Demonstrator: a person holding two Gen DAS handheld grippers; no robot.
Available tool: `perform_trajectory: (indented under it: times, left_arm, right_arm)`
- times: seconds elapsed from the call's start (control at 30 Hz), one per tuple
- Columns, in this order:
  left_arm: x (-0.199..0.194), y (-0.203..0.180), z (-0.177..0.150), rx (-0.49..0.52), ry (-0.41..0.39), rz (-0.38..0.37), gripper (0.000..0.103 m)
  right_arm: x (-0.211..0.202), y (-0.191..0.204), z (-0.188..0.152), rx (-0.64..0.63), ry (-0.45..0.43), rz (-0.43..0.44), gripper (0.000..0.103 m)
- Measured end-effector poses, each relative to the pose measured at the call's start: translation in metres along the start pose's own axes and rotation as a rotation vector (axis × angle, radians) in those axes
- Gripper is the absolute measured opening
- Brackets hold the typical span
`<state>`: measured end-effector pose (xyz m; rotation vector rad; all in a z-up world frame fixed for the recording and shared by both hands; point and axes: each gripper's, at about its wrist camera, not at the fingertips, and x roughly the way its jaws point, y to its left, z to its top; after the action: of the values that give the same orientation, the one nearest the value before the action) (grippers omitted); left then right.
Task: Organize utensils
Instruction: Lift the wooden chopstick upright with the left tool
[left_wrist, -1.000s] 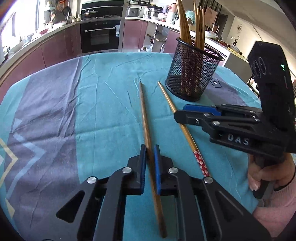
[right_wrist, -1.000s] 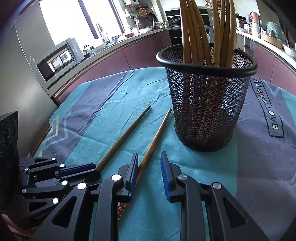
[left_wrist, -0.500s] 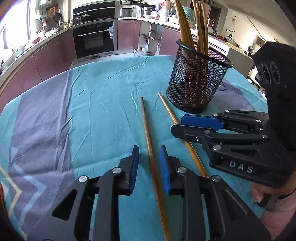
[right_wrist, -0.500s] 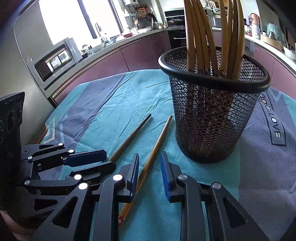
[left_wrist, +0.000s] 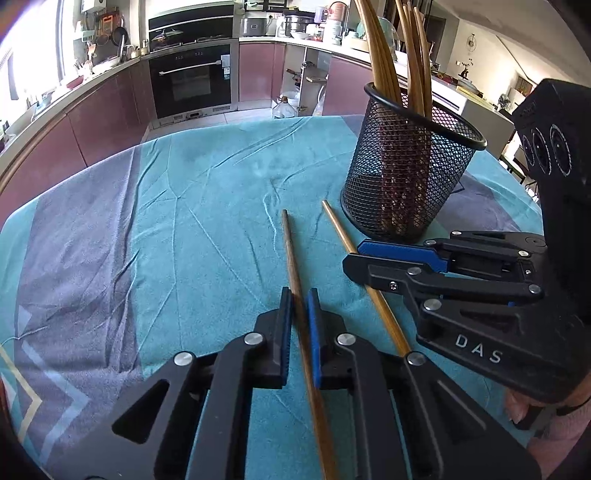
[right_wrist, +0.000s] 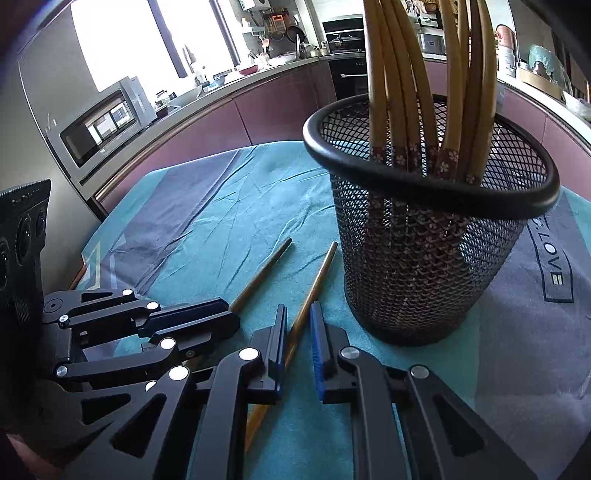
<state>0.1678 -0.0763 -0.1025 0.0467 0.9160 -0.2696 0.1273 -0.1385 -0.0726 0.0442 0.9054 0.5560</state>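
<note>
Chopsticks lie side by side on the teal-clothed bench (left_wrist: 207, 206), just beside the mesh holder (left_wrist: 402, 173). The left claw (left_wrist: 299, 314) has just closed on the darker chopstick (left_wrist: 290, 251). The right claw (right_wrist: 298, 332) has just closed on the lighter chopstick (right_wrist: 317, 280).

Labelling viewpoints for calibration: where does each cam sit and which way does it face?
Left wrist: on the left gripper, facing down its fingers at the darker wooden chopstick they clamp; right gripper and a pink-sleeved hand show.
Right wrist: on the right gripper, facing the black mesh holder, its pads around the lighter chopstick; left gripper shows.
Shared: both chopsticks, holder, teal tablecloth.
</note>
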Motion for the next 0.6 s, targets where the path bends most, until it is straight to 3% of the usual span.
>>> perform_trajectory:
  times: [0.17,0.6]
  left_arm:
    - [-0.001,-0.001,-0.002,-0.019,-0.002,-0.009,0.008]
    - [-0.021,0.005,-0.003,-0.057,-0.041,-0.047,0.007]
  right_arm:
    - [-0.002,-0.004,-0.001,0.019,-0.007,0.009,0.005]
    - [-0.023,-0.002,-0.005,0.024,-0.042,0.065,0.005]
